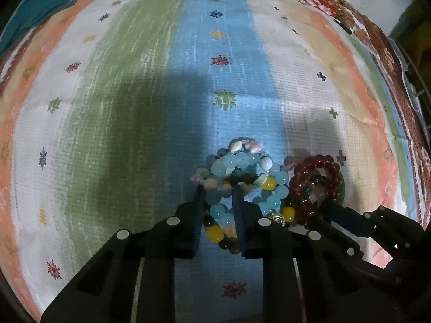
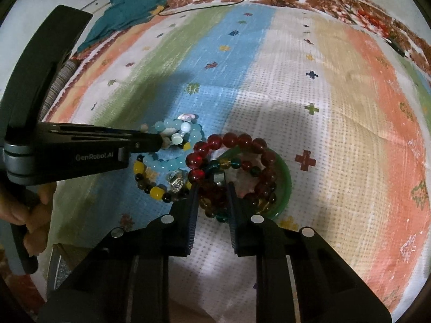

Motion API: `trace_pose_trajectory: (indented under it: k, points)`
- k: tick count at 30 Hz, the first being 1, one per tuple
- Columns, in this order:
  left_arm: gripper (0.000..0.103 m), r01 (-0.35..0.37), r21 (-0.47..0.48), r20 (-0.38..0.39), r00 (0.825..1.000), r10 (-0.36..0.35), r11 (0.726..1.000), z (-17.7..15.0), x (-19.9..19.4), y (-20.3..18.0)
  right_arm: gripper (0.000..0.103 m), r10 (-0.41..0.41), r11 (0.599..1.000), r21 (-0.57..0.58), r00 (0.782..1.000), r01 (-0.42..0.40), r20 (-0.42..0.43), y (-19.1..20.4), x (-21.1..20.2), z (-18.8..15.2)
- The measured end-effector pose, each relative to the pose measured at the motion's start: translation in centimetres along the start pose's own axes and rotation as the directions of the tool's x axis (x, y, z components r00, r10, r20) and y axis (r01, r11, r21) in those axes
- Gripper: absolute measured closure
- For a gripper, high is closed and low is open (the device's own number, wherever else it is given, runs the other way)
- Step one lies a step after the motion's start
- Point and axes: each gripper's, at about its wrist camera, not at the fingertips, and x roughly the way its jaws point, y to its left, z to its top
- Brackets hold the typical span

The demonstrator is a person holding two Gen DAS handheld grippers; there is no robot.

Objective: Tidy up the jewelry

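Left wrist: striped mat (image 1: pixel 150 86) spreading bare from 9 to 1 o'clock; left gripper (image 1: pixel 217 188) parted, straddling pale-blue bead bracelets (image 1: pixel 242 172) heaped at 5 o'clock. Right wrist: right gripper (image 2: pixel 212 185) parted around red bead bracelet (image 2: pixel 231 142), ring lying flat on green bangle (image 2: pixel 287 180); bare mat at 1 to 3 o'clock.

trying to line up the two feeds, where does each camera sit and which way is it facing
Left wrist: rides the left gripper, looking forward and down over its jaws at the pale blue bead bracelets; the right gripper enters at lower right.

Right wrist: rides the right gripper, looking down at the dark red bead bracelet and the green bangle; the left gripper and the person's hand show at left.

Both show the jewelry pile on the striped cloth.
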Motion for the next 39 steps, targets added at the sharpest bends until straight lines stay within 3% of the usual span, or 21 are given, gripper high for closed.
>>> trace_pose_trajectory:
  k: [3, 4, 6, 8, 19, 21, 22, 23, 34, 37, 39]
  points:
    - [0.084, 0.002, -0.002, 0.008, 1.000, -0.002, 1.000, 0.2, -0.1, 0.0, 0.083, 0.001, 1.000, 0.001, 1.000, -0.001, 0.004, 0.0, -0.1, 0.0]
    - [0.084, 0.004, 0.000, 0.011, 1.000, -0.004, 1.000, 0.3, -0.2, 0.1, 0.092, 0.004, 1.000, 0.006, 1.000, -0.004, 0.008, -0.1, -0.2, 0.0]
    - [0.094, -0.002, 0.004, 0.024, 1.000, 0.002, 1.000, 0.3, -0.7, 0.3, 0.092, 0.011, 1.000, 0.020, 1.000, -0.011, 0.016, -0.3, -0.5, 0.1]
    - [0.094, 0.003, 0.002, 0.030, 1.000, -0.003, 1.000, 0.3, -1.1, 0.5, 0.100, 0.008, 1.000, 0.028, 1.000, -0.008, 0.016, -0.4, -0.6, 0.2]
    - [0.094, 0.005, 0.012, 0.039, 0.999, -0.005, 1.000, 0.3, -1.7, 0.3, 0.100, 0.027, 0.999, 0.039, 0.998, -0.029, 0.048, -0.8, -1.6, 0.7]
    - [0.094, 0.009, 0.010, 0.039, 0.999, -0.009, 1.000, 0.3, -1.8, 0.3, 0.085, 0.021, 0.999, 0.029, 0.999, -0.023, 0.048, -0.6, -1.7, 0.7]
    - [0.094, 0.010, 0.008, 0.038, 0.999, -0.011, 1.000, 0.4, -1.8, 0.3, 0.063, 0.022, 0.999, 0.025, 0.999, -0.023, 0.049, -0.6, -1.7, 0.7]
    - [0.094, 0.011, 0.007, 0.038, 0.999, -0.011, 1.000, 0.4, -1.8, 0.3, 0.058, 0.025, 0.999, 0.022, 0.998, -0.027, 0.055, -0.5, -1.8, 0.7]
    - [0.095, 0.021, 0.004, 0.041, 0.999, -0.021, 1.000, 0.4, -2.2, 0.3, 0.059, 0.017, 1.000, -0.010, 0.999, -0.016, 0.032, 0.2, -0.9, 0.7]
    - [0.095, 0.021, 0.011, 0.042, 0.999, -0.021, 1.000, 0.4, -2.2, 0.1, 0.076, -0.002, 0.999, -0.033, 1.000, 0.002, 0.007, 0.6, -0.1, 0.7]
    - [0.095, 0.021, 0.016, 0.040, 0.999, -0.021, 1.000, 0.4, -2.2, 0.0, 0.078, -0.003, 0.999, -0.041, 1.000, 0.003, 0.004, 0.8, 0.3, 1.0]
